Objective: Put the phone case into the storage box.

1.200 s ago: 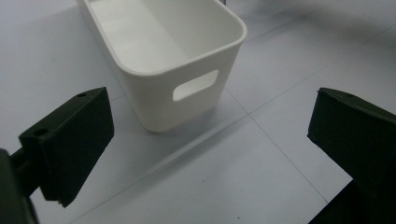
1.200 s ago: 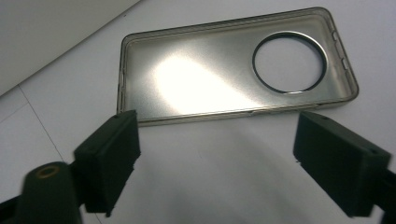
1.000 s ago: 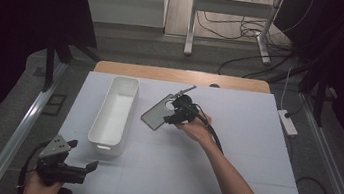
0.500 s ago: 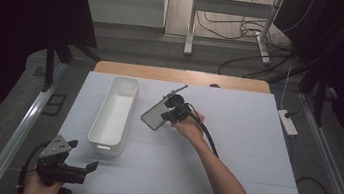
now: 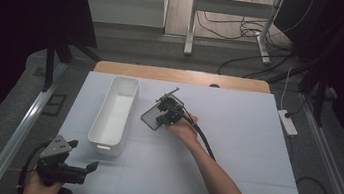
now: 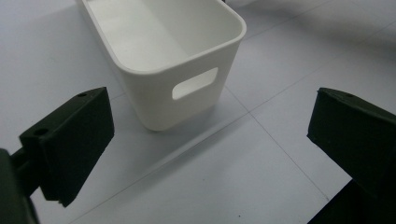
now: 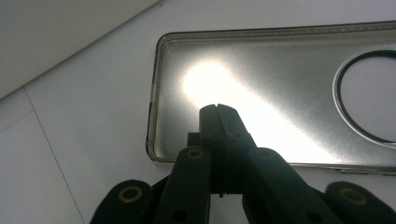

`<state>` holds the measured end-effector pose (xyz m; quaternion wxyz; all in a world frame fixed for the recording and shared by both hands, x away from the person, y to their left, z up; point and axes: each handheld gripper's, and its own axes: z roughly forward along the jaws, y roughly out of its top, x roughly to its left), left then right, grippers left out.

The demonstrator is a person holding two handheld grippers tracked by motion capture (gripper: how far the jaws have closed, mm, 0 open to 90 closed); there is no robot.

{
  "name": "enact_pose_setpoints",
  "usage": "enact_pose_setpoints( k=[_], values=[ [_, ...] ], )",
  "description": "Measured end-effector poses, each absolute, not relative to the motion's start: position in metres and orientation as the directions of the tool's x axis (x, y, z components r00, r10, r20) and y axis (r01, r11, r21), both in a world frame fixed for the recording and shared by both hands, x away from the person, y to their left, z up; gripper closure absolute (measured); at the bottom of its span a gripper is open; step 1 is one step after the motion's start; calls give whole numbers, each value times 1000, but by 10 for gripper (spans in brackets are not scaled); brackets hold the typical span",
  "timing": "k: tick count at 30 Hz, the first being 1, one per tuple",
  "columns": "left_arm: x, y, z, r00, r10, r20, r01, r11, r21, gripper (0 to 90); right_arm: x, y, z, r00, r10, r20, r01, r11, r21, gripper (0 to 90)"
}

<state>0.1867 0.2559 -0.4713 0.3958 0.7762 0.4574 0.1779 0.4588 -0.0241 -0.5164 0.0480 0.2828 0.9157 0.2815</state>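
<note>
the right gripper (image 7: 218,109), jaws pressed together with nothing between them, rests on the phone case (image 7: 280,93) lying just right of the white bin (image 5: 113,114); pushing could slide the case off. left gripper (image 5: 70,167), near left, hangs spread. the case's far end is cut off

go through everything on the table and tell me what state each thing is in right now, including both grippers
White bin: upright on the table, empty.
Clear phone case: lying flat, hollow side up, nothing in it.
Right gripper: jaws shut, tip over the case's inner face; whether it touches I cannot tell.
Left gripper: jaws wide open, holding nothing, pointed at the bin's handle end.
</note>
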Motion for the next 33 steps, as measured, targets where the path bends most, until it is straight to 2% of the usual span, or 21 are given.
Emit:
enact_pose_setpoints(
  k=[5,33],
  values=[
    [187,256,-471,519,851,-84,569,-271,776,13,460,-30,-517,-829,551,98,509,669,542,895],
    [187,253,-471,517,853,-70,573,-285,769,16,436,-80,-513,-819,566,98,525,669,525,894]
  ],
)
